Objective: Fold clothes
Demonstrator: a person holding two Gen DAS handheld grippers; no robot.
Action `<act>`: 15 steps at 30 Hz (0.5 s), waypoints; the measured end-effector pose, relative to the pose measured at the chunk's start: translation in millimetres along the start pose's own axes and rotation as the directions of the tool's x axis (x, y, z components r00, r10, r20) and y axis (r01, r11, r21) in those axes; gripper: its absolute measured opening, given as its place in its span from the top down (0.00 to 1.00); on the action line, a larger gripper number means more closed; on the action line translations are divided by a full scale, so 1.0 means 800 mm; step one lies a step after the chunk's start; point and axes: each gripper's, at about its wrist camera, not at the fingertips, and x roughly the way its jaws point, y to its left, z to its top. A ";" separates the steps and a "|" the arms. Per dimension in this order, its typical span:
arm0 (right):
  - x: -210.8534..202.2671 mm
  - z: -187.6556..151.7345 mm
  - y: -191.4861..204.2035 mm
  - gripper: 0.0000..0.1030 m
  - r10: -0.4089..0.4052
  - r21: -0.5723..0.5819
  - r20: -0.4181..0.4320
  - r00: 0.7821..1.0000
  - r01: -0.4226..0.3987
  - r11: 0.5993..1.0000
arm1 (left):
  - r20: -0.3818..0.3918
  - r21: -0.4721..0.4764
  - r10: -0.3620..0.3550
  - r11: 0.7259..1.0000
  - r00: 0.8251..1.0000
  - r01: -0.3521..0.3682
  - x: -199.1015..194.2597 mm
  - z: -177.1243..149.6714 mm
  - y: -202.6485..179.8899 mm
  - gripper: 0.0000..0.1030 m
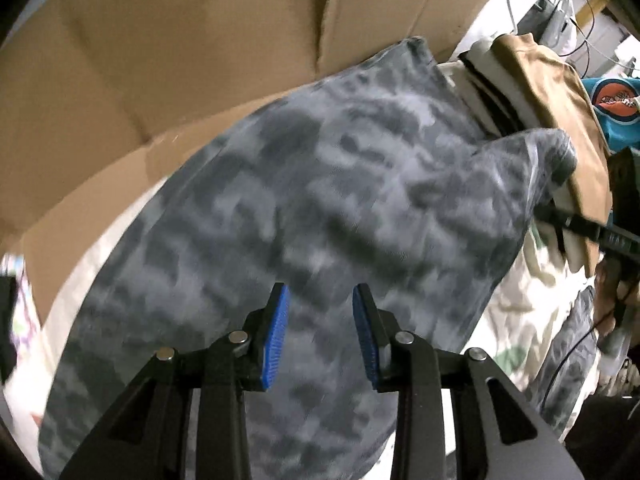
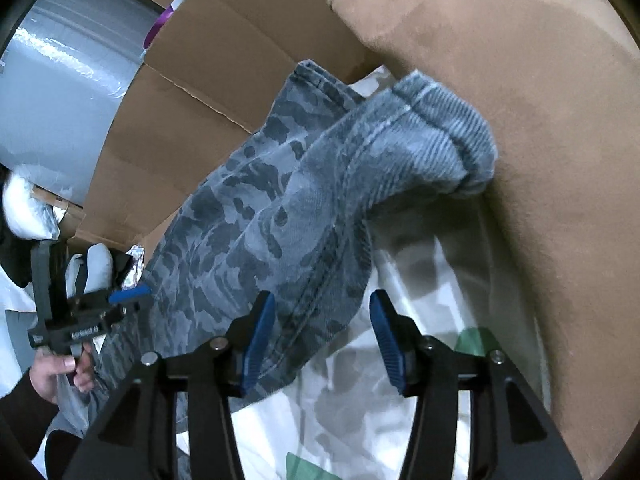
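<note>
A grey camouflage garment (image 1: 320,200) lies spread over a pale patterned sheet (image 1: 520,308), its ribbed cuff (image 2: 452,136) resting against a tan garment (image 2: 540,140). My left gripper (image 1: 320,312) hovers open just above the camouflage cloth, nothing between its blue pads. My right gripper (image 2: 322,324) is open too, its left finger (image 2: 260,340) over the garment's lower edge and its right finger over the sheet (image 2: 360,400). The left gripper (image 2: 128,294) also shows at the left of the right wrist view, held by a hand (image 2: 60,372).
Cardboard boxes (image 1: 180,60) stand behind the garment. A stack of folded clothes, tan (image 1: 552,92) on top with a teal piece (image 1: 612,100) beside it, sits at the right. A grey wrapped cylinder (image 2: 68,80) and white packing lie at the far left.
</note>
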 end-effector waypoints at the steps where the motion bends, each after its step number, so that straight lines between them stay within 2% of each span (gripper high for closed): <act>1: 0.001 0.000 -0.002 0.76 0.004 0.004 -0.001 1.000 -0.004 1.000 | -0.001 0.011 -0.007 1.000 1.000 0.007 0.004 0.006 -0.005 0.68; 3: 0.001 -0.002 -0.005 0.97 0.001 0.003 -0.011 1.000 -0.001 1.000 | -0.003 0.034 -0.013 0.999 1.000 0.013 0.016 0.017 -0.025 0.68; 6: -0.008 -0.005 -0.011 0.98 -0.008 0.003 0.000 1.000 0.008 1.000 | -0.009 0.061 -0.022 0.998 1.000 0.022 0.031 0.021 -0.050 0.68; 11: -0.016 -0.011 -0.015 0.98 -0.030 0.007 -0.011 0.999 0.030 1.000 | -0.046 0.049 -0.013 0.999 0.999 0.015 0.040 0.004 -0.044 0.68; 15: -0.011 -0.021 -0.024 0.98 -0.051 0.046 -0.054 0.997 0.053 0.998 | -0.076 0.040 -0.006 0.999 0.997 0.009 0.048 -0.010 -0.040 0.68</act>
